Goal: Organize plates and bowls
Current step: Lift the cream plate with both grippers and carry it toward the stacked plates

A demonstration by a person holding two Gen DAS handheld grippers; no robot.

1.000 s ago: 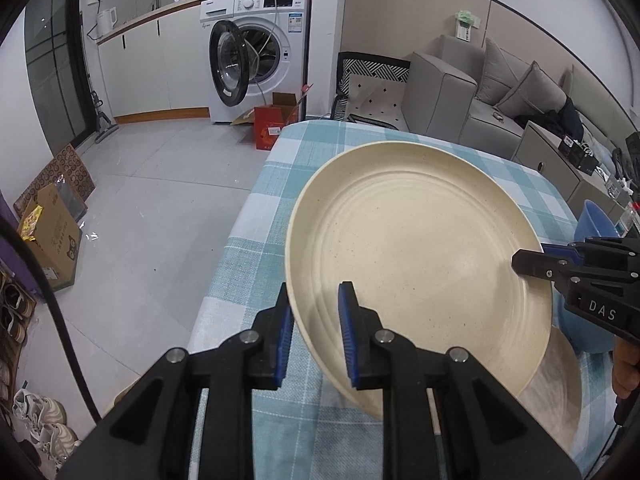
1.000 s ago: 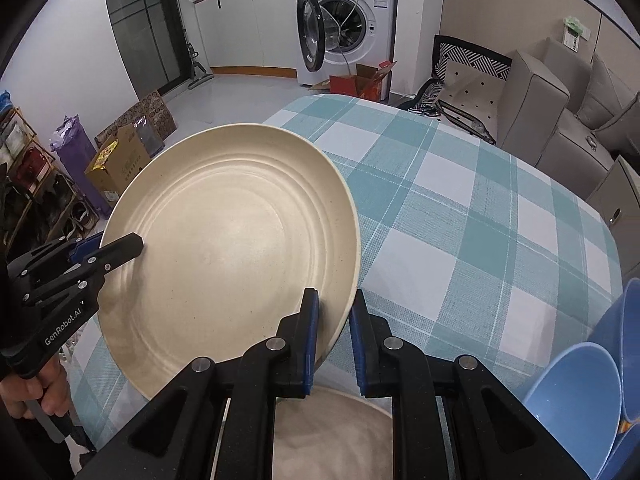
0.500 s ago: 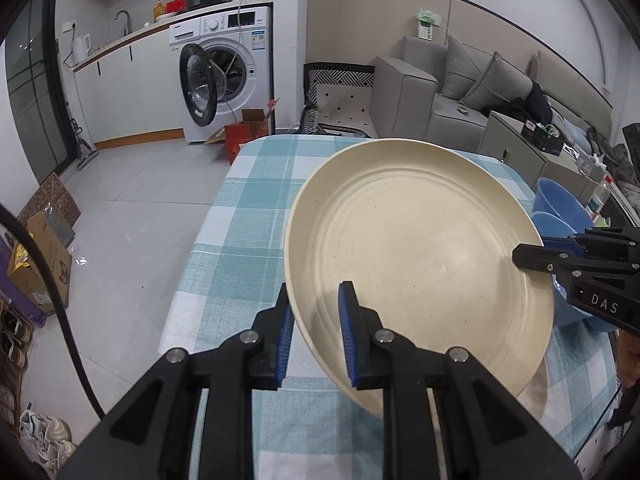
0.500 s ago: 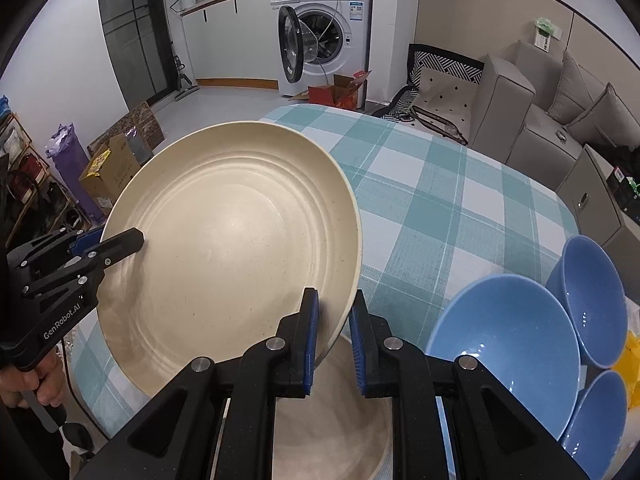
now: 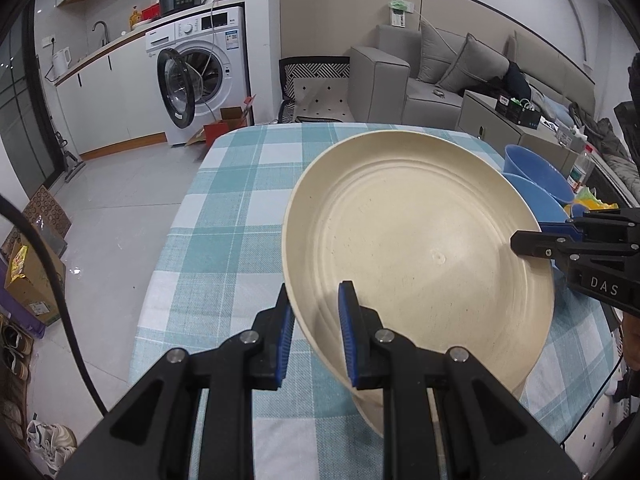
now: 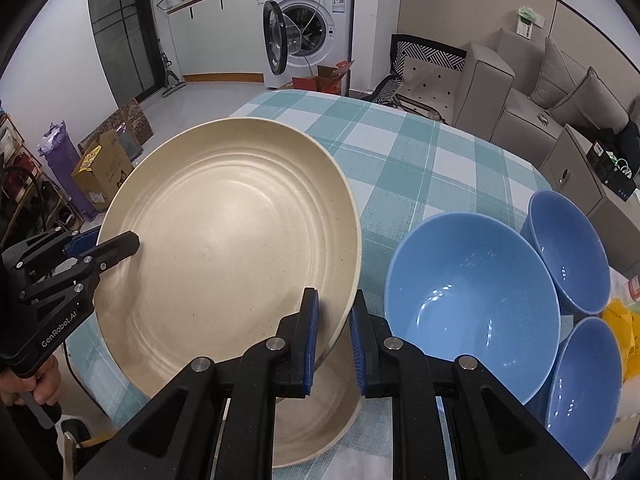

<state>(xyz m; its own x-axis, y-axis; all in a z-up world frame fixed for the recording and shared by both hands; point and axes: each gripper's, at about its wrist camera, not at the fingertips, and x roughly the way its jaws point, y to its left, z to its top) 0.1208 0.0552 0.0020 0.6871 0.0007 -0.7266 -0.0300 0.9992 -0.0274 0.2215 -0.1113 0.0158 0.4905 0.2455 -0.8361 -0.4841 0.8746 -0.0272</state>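
1. Left wrist view. The left gripper (image 5: 314, 334), at lower centre, has its blue pads clamped on the near rim of the plate (image 5: 416, 256), one pad inside the dish and one beneath. The plate fills the centre-right of the frame, tilted and lifted above the checked tablecloth (image 5: 224, 232). The right gripper (image 5: 532, 240) enters from the right edge and grips the opposite rim.

2. Same view. Under the plate's lower edge a sliver of a second plate (image 5: 370, 414) shows. Two blue bowls (image 5: 532, 178) peep out behind the upper right rim.

3. Right wrist view. The right gripper (image 6: 332, 338), at lower centre, is closed on the plate's (image 6: 228, 248) right-hand rim. The left gripper (image 6: 116, 246) holds the far rim at centre left.

4. Same view. Here the second plate (image 6: 316, 412) lies plainly on the cloth, directly below the raised one. Three bowls (image 6: 472, 300) stand at right, just beside it; only two are visible from the left wrist.

5. Judgement. The step in hand appears to be stacking the held plate on the lower one. Level it first, keep both grips equally firm, centre it by the right wrist view, lower gently, and release only once it rests. The nearest bowl leaves little room on the right.

6. The left wrist view alone shows the free cloth at left.
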